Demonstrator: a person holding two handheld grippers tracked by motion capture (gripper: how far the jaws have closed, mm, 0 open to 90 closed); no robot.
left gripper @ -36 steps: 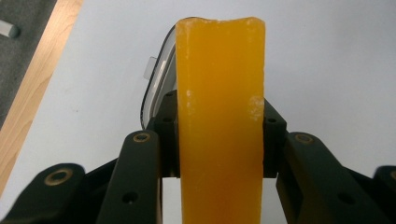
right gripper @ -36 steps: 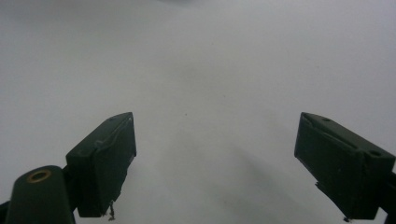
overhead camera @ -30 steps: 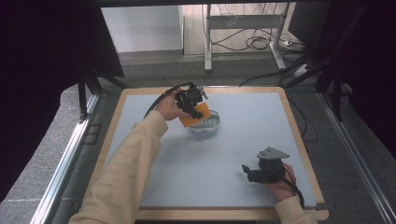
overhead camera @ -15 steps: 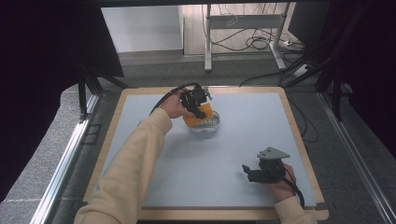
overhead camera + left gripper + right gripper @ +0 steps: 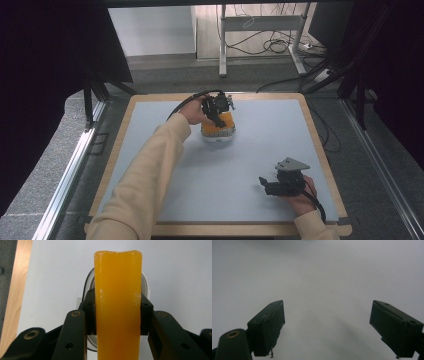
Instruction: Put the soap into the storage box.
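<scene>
My left gripper (image 5: 117, 312) clamps an orange sponge (image 5: 118, 302) above a white bowl (image 5: 216, 138) — my right gripper (image 5: 328, 327) rests released.

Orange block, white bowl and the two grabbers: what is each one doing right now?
Orange block: clamped between the left gripper's jaws, above the bowl.
White bowl: upright on the table, under the block.
Left gripper: shut on the block.
Right gripper: open, holding nothing, low over the table.

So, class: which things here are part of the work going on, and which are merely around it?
In use:
- left gripper, shut on the orange block
- white dish beneath it

Merely around:
- right gripper, open over bare table
- cables on the floor
</scene>
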